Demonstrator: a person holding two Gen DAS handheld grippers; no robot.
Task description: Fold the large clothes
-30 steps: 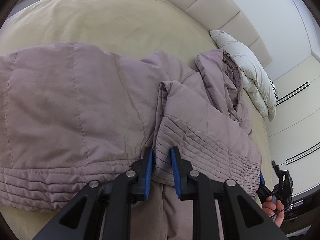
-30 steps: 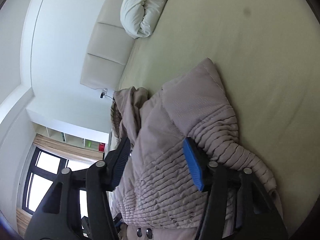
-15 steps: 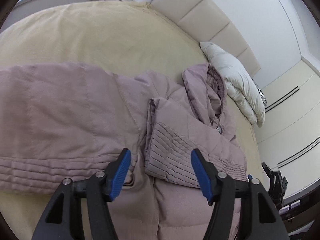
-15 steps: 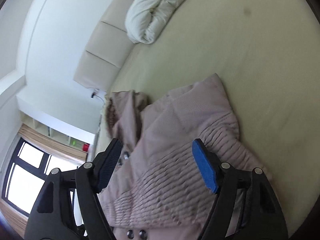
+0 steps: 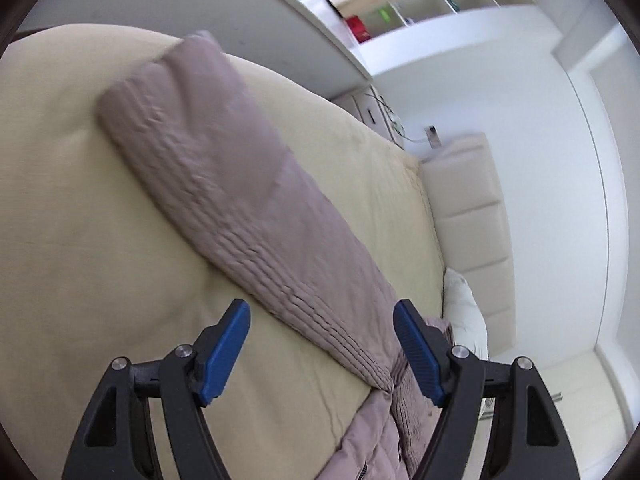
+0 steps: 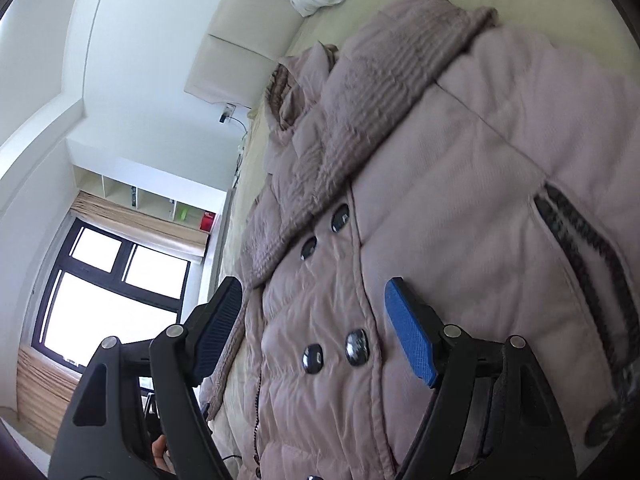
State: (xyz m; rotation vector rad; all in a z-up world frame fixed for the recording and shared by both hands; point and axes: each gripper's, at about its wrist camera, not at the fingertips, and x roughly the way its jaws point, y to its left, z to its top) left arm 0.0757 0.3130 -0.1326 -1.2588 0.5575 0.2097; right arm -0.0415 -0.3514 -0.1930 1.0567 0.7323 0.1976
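Observation:
A mauve padded jacket (image 6: pixel 460 200) lies front-up on the beige bed (image 5: pixel 80 240). In the right wrist view one sleeve (image 6: pixel 380 100) is folded across its chest, above the dark buttons (image 6: pixel 340 218). My right gripper (image 6: pixel 314 292) hovers open over the button placket, with nothing gripped. In the left wrist view the other sleeve (image 5: pixel 224 168) stretches out flat over the bed, its ribbed cuff at the far upper left. My left gripper (image 5: pixel 320 312) is above this sleeve's near part. Its jaws are opening, and the pads are clear of the fabric.
A white pillow (image 5: pixel 464 312) and a padded headboard (image 5: pixel 472 216) lie beyond the jacket. Wall shelves (image 5: pixel 400 8) and a window (image 6: pixel 112 280) stand past the bed's side. A zipped pocket (image 6: pixel 580 240) shows on the jacket's right. A hand (image 6: pixel 160 450) shows low in the right wrist view.
The left gripper let go of the folded sleeve's cuff, opened and swung over to the outstretched sleeve. The right gripper opened off the folded sleeve and drew back over the buttons.

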